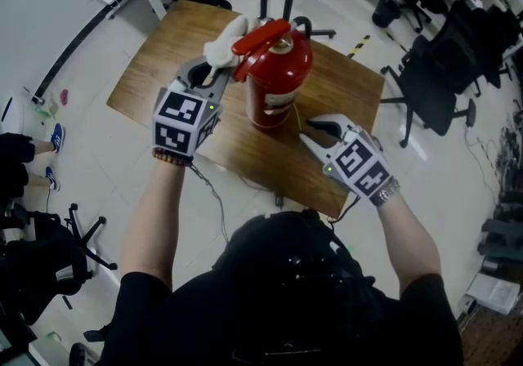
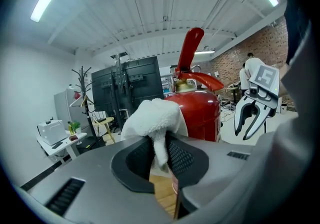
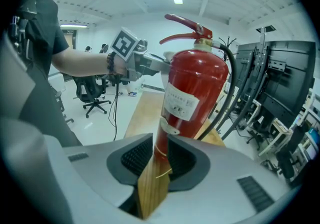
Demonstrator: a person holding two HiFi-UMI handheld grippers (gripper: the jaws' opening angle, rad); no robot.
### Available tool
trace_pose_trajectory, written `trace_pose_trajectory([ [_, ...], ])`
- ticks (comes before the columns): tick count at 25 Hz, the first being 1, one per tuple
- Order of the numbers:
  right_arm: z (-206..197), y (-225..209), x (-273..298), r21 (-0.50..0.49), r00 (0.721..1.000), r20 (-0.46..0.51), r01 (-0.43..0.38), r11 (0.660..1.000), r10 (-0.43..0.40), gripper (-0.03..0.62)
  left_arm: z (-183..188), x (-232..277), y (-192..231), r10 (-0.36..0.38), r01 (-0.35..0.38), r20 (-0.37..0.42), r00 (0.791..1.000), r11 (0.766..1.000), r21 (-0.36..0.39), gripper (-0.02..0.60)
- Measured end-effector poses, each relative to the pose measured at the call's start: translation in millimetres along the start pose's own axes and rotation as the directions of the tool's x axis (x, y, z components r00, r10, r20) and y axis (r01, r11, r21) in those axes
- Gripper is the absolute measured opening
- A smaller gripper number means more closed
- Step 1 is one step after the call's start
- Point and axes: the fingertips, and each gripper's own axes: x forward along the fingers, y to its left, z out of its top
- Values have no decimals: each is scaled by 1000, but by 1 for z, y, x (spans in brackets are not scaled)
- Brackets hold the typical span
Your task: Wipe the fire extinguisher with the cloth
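Cloth [image 2: 152, 118] pinched in left tongs [image 2: 161, 155], beside upright fire extinguisher [image 2: 200, 110]

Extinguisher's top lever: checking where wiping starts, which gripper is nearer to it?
Left. The left gripper, shut on the white cloth, is up beside the red lever; the right gripper sits low near the base of the fire extinguisher.

Pinches white fluffy cloth [image 1: 225, 42] in grey marker-cubed left gripper [image 1: 214, 74]; holds matching right gripper [image 1: 310, 131] part open, tilted downward
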Motion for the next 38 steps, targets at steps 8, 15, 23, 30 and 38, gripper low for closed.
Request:
trace_pose_trajectory([
  [8,-9,3,5,23,1000,-8,-6,1000,6,98,-47,18,-5,-8,8,-95,995,1000,3,41],
  [15,-16,4,9,54,1000,-5,-4,999,4,98,-88,35,-11,-12,10,-173,985,1000,-13,41],
  [23,-25,8,15,76,1000,-6,-19,997,19,98,-130,50,-17,-26,13,-257,966,999,-49,41],
  [30,-31,12,18,88,999,-13,-31,996,32,98,-172,65,-23,-45,17,-336,941,996,-87,41],
  [38,-42,17,23,109,998,-28,-44,993,48,98,-219,78,-31,-65,17,-426,903,993,-115,41],
])
